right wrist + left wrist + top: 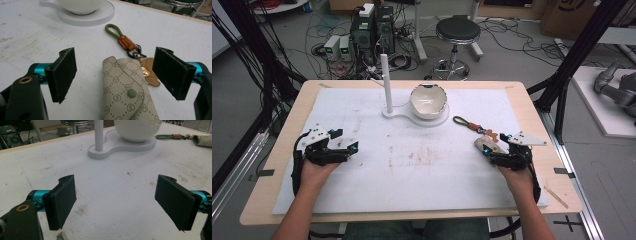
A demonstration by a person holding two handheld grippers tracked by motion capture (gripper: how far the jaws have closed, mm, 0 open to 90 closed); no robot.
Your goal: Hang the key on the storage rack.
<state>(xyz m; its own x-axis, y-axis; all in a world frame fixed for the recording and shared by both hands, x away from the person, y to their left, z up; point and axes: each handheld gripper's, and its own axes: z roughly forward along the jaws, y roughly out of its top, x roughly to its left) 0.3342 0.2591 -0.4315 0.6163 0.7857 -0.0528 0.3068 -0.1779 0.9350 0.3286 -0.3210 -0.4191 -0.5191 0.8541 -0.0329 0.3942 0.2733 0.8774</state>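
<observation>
A beige patterned key pouch (127,90) lies flat on the white mat, between the jaws of my right gripper (115,75), which is open around it without touching. From the pouch a chain runs to an orange tag and an olive green loop strap (113,31). In the high view the pouch (486,143) lies at the right, just ahead of my right gripper (492,150). My left gripper (343,141) rests open on the mat at the left, nothing between its jaws (117,200). A white bowl (428,101) sits on a white stand with an upright post (385,82).
The white mat (412,165) covers most of the wooden table (287,130). The stand's base (117,146) lies ahead of the left gripper. Behind the table are a stool (457,35), computer boxes and cables on the floor. Black frame posts stand at both sides.
</observation>
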